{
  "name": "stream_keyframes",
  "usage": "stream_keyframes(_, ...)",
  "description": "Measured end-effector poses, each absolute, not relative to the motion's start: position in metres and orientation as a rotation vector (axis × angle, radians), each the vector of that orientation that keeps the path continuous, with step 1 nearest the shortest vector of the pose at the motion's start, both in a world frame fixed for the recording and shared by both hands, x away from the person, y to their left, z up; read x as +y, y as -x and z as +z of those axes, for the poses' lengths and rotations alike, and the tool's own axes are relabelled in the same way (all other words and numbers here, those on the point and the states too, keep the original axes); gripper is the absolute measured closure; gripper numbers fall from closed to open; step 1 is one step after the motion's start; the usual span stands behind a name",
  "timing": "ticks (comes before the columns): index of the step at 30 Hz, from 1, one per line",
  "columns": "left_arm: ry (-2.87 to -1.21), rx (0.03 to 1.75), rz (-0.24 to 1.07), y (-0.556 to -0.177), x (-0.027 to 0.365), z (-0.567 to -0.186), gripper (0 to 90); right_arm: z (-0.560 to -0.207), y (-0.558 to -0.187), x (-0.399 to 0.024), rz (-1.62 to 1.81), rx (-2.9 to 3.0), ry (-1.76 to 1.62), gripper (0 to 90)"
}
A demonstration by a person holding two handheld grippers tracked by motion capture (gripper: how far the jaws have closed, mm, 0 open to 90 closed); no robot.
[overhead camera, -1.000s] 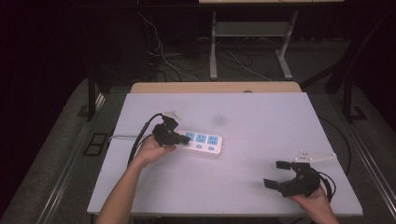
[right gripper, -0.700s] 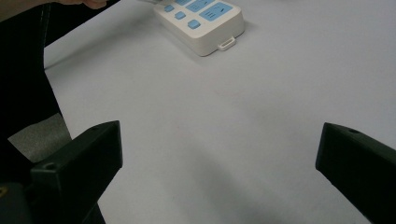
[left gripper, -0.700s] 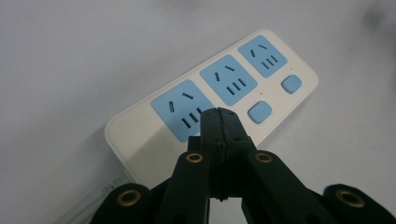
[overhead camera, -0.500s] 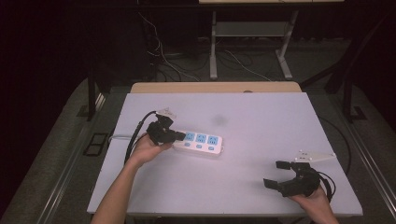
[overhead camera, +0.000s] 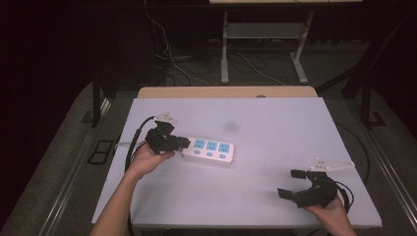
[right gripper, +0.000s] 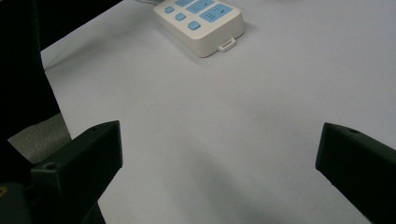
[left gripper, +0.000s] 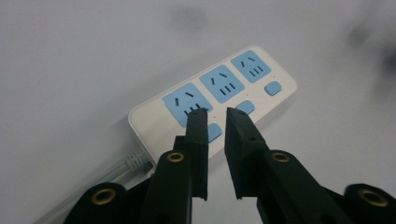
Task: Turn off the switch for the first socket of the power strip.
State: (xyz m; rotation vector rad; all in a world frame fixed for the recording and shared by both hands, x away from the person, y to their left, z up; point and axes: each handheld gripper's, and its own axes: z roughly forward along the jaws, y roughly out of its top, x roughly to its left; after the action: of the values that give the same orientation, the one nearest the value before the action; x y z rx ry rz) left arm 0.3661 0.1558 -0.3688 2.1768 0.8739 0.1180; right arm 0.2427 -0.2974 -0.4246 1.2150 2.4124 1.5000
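1. The white table (overhead camera: pixel 275 147) is seen from the high view; a white power strip (overhead camera: pixel 209 150) lies on it, left of centre, its long axis running from about 9 o'clock to 3 o'clock with a slight tilt towards 4 o'clock.
2. The left gripper (overhead camera: pixel 183 143) is held at the strip's 9 o'clock end, where the cable (left gripper: pixel 133 161) leaves the casing. In the left gripper view, the left gripper's tips are seen just over the first blue socket (left gripper: pixel 187 100) and its blue switch (left gripper: pixel 214 132), with the remaining two sockets stretching away towards 1 o'clock.
3. The jaws of the left gripper are drawn narrow, with only a slim gap between them and nothing held; whether the tips touch the strip cannot be told.
4. The right gripper (overhead camera: pixel 293 183) is held well apart from the strip, near the table's 5 o'clock corner, jaws spread wide and empty. In the right gripper view, the strip's far end lies towards 11 o'clock.
5. The left hand (overhead camera: pixel 145 160) is judged much the nearer for any press or grasp on the strip.
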Motion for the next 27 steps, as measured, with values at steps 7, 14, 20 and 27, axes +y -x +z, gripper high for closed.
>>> stream_keyframes(7,-2.123,0.843,0.078,-0.354,0.16,-0.364,61.4,-0.424,-0.242,-0.298,1.503,2.411,-1.212,0.3)
stream_keyframes(14,-2.106,0.854,0.056,-0.341,0.164,-0.361,30.4,-0.424,-0.242,-0.298,1.505,2.41,-1.214,0.3)
stream_keyframes(20,-2.075,0.885,0.105,-0.327,0.166,-0.363,13.9,-0.424,-0.242,-0.298,1.502,2.408,-1.213,0.3)
stream_keyframes(27,-2.019,0.903,0.133,-0.311,0.175,-0.368,6.3,-0.424,-0.242,-0.297,1.5,2.408,-1.211,0.3)
